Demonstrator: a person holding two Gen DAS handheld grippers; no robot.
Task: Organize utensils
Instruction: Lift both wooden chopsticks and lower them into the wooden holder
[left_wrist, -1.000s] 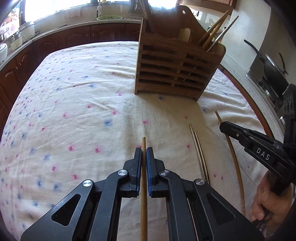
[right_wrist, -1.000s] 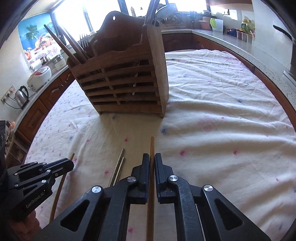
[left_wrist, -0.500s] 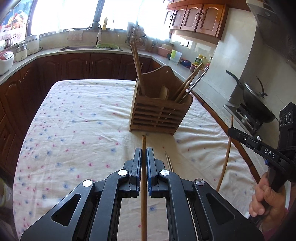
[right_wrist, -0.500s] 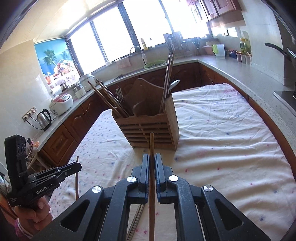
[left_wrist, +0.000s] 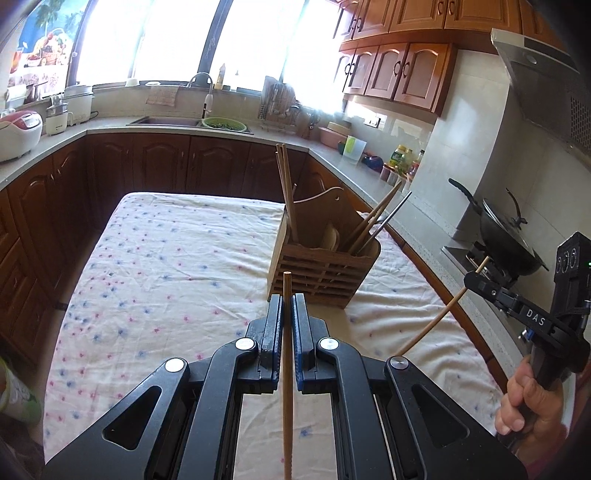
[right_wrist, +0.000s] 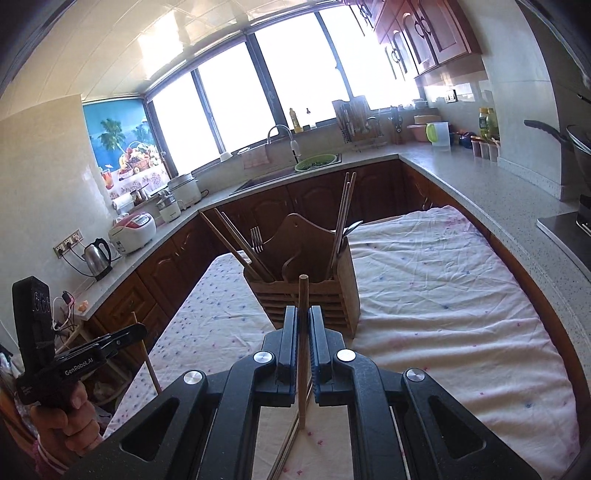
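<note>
Kitchen scene, seen from two hand-held tongs raised above a cloth-covered surface (left_wrist: 177, 266).

Left tongs (left_wrist: 287, 301) clamped shut on a wooden chopstick (left_wrist: 286, 369), gripped along its length, tip poking just past the pads and pointing toward the wooden utensil holder (left_wrist: 325, 273). In the right-wrist view, the same left tongs (right_wrist: 142, 328) at lower left, held by a hand (right_wrist: 68, 413), chopstick hanging down from them.

Right tongs (right_wrist: 303, 312) likewise closed on a second wooden chopstick (right_wrist: 303, 354), tip sticking out ahead, aimed at the holder (right_wrist: 314, 295). In the left-wrist view, these right tongs (left_wrist: 470, 277) at the right edge, gripped by a hand (left_wrist: 532, 402), pale chopstick (left_wrist: 432, 325) slanting down toward the cloth.

Utensil holder upright near the middle of the surface, slatted front, tall curved back. Inside: chopsticks leaning out on both sides, a fork (right_wrist: 256, 240) and a spoon (right_wrist: 351, 227).

Another pair of chopsticks (right_wrist: 286, 448) lying flat on the cloth, below the right tongs.
</note>
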